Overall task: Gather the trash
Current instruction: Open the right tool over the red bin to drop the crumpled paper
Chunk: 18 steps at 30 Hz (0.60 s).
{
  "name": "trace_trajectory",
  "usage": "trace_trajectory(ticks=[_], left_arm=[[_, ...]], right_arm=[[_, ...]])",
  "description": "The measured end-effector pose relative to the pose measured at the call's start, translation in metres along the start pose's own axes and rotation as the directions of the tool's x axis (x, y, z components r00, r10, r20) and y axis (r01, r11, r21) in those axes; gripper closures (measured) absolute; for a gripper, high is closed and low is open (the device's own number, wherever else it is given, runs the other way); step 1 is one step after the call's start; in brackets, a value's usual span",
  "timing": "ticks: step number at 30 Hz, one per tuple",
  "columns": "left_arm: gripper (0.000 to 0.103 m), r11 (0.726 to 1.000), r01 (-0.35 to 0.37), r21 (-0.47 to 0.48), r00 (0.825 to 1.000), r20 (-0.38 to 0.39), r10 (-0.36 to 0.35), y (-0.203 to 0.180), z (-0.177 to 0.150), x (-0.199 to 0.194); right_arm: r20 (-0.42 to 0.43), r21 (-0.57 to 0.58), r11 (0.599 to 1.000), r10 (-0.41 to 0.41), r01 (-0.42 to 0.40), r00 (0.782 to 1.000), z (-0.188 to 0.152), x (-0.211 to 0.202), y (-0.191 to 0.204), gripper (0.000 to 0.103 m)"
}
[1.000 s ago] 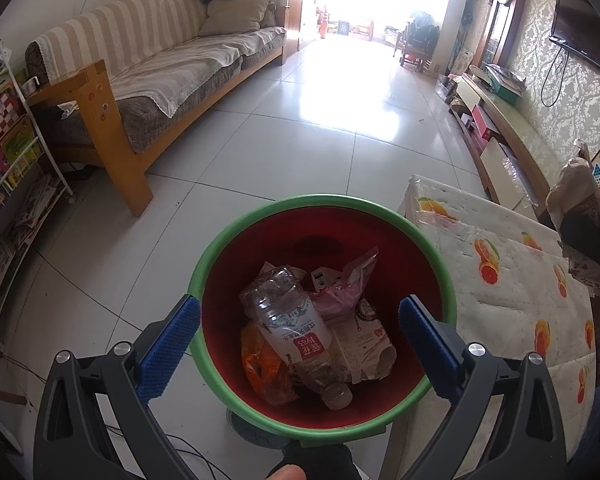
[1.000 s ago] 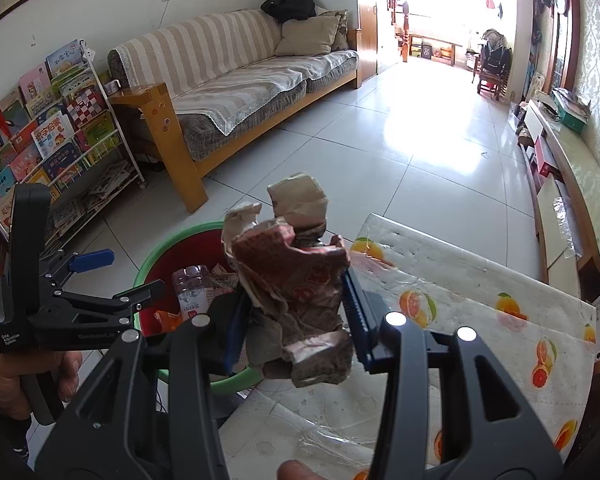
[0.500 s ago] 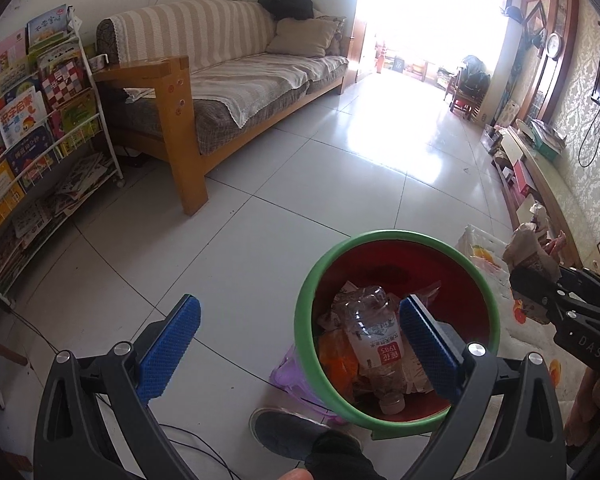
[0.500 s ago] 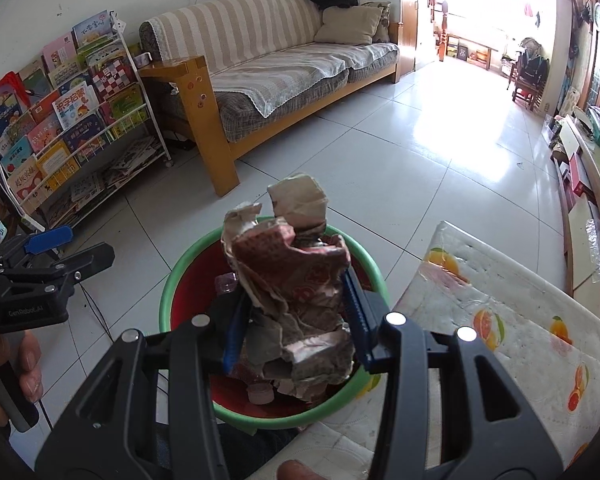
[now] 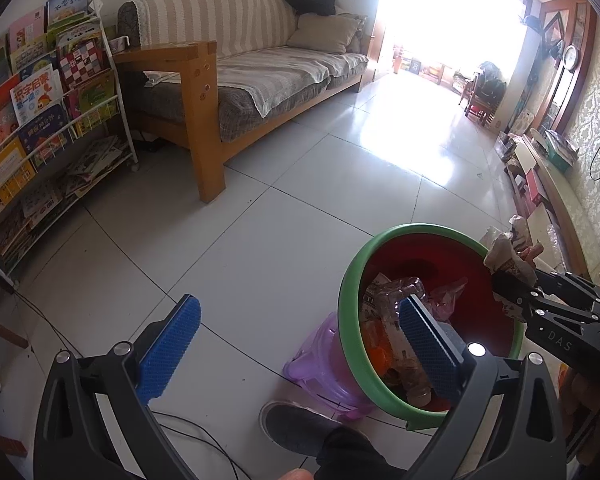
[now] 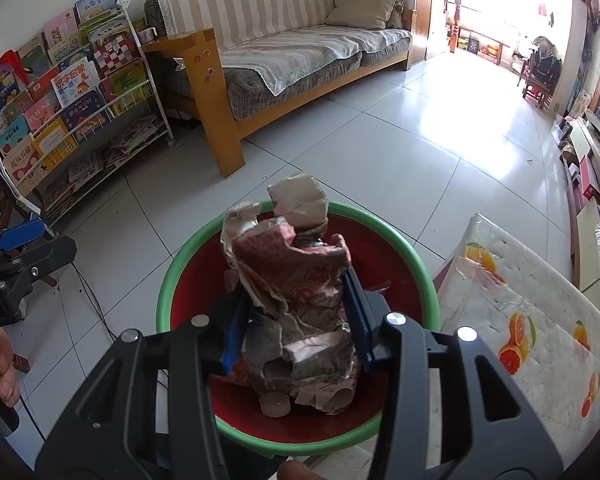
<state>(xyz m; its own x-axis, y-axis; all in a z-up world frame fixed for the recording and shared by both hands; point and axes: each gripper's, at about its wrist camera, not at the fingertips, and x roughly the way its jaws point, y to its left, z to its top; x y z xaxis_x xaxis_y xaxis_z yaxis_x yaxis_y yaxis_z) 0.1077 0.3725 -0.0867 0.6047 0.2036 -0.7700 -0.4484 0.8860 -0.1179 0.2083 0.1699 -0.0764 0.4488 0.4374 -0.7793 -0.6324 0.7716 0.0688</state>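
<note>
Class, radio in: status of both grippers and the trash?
Right gripper clamps crumpled paper wrapper above bin. Left gripper open, empty. Nothing blocking.

Bin (image 6: 164,300) contents behind crumpled paper (image 6: 296,292)

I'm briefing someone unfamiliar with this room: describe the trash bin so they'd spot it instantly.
Find the wooden-armed striped sofa, then the fruit-print table cover across the tiled floor. The trash bin stands beside that cover: a round tub, red inside with a green rim.

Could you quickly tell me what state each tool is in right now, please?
Left tool: open, holding nothing.
Right tool: closed on the crumpled paper wrapper, above the red bin.
</note>
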Motion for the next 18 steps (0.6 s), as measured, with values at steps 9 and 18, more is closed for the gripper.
trace_trajectory(ticks=[9,18], left_arm=[[0.008,1.000,-0.001,-0.010,1.000,-0.006,0.001,0.005,-0.003,0.002],[0.008,1.000,0.001,-0.006,1.000,-0.007,-0.001,0.006,-0.005,0.003]], right_arm=[[-0.026,-0.003,1.000,-0.004,0.004,1.000,-0.002,0.012,0.004,0.059],[-0.036,0.012,1.000,-0.002,0.002,0.999,-0.005,0.013,0.002,0.004]])
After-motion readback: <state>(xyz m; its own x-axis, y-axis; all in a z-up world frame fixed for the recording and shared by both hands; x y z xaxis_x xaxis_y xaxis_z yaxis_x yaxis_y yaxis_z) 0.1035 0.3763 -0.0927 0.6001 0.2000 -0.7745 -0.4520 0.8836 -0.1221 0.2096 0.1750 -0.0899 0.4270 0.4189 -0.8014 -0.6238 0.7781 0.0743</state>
